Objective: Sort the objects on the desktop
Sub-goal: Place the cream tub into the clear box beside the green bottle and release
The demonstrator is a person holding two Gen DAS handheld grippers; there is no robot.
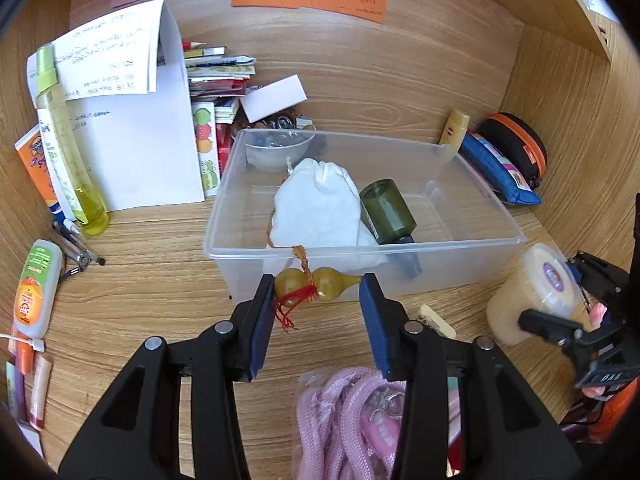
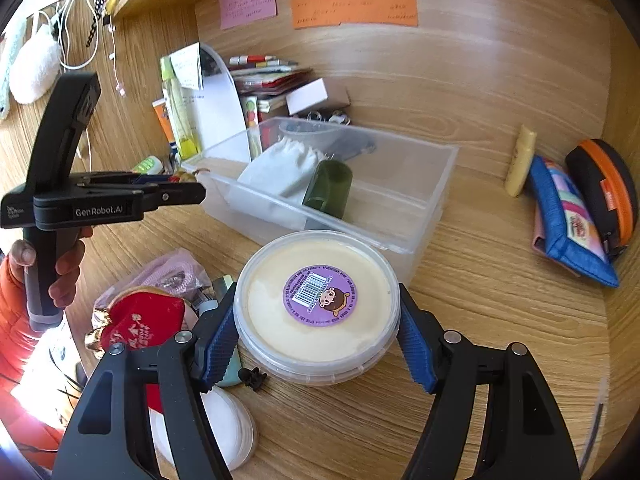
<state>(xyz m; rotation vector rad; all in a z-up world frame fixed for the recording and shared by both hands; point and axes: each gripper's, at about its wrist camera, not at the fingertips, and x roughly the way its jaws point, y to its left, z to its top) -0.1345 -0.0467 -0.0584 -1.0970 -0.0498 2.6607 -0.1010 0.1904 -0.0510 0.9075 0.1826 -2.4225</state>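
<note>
My left gripper (image 1: 318, 292) is shut on a small yellow-brown gourd charm (image 1: 320, 284) with a red tassel, held sideways just before the front wall of the clear plastic bin (image 1: 360, 246). The charm's cord trails over the bin's rim. Inside the bin lie a white drawstring pouch (image 1: 320, 204), a dark green bottle (image 1: 388, 210) and a small clear bowl (image 1: 278, 152). My right gripper (image 2: 320, 340) is shut on a round cream tub (image 2: 318, 300) with a purple sticker, near the bin's right front corner. The left gripper (image 2: 188, 188) also shows in the right wrist view, held by a hand.
A pink cord bundle (image 1: 344, 412) lies under the left gripper. Papers, booklets and a yellow bottle (image 1: 68, 140) crowd the back left. A blue pouch (image 2: 568, 224) and an orange-rimmed case (image 2: 608, 196) sit at the right wall. A red charm (image 2: 140, 320) lies front left.
</note>
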